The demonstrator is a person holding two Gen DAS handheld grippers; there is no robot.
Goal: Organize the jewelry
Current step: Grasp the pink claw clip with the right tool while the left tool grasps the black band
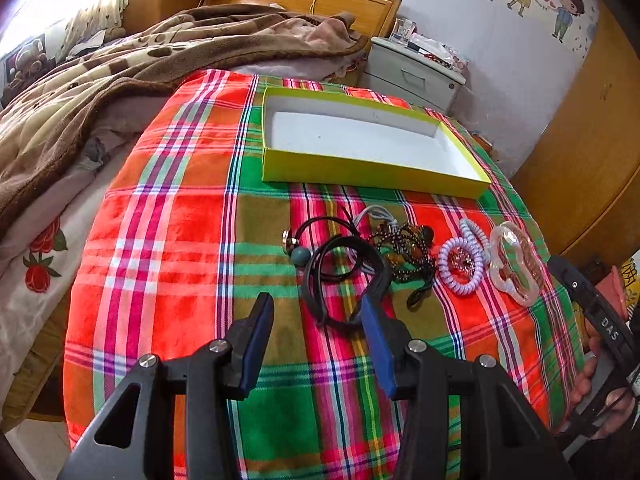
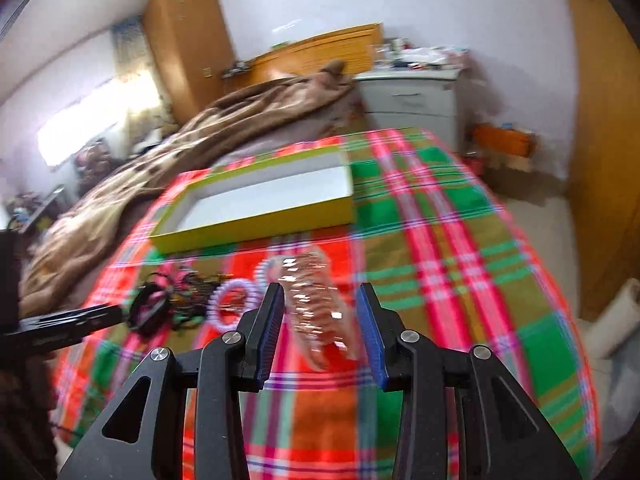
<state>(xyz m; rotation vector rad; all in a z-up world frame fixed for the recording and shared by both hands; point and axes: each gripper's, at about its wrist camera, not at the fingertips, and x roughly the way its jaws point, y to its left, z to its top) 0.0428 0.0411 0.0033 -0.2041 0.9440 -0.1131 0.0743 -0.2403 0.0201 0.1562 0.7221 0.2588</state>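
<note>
A shallow yellow-green box (image 1: 360,168) with a white empty inside lies on the plaid cloth; it also shows in the right wrist view (image 2: 256,224). In front of it lie a black cord loop (image 1: 344,276), a teal bead tie (image 1: 301,255), dark bead strands (image 1: 404,248), a lilac coil tie (image 1: 464,268) and a clear plastic hair clip (image 1: 516,264). My left gripper (image 1: 316,308) is open just short of the black loop. My right gripper (image 2: 320,296) is open, with the clear clip (image 2: 316,304) between its fingers. The right view is blurred.
The plaid cloth (image 1: 180,240) covers the bed's foot. A brown blanket (image 1: 100,92) lies behind on the left. A white nightstand (image 1: 412,68) stands past the box, a wooden wardrobe (image 1: 592,152) at right. The cloth's right edge (image 2: 560,280) drops to the floor.
</note>
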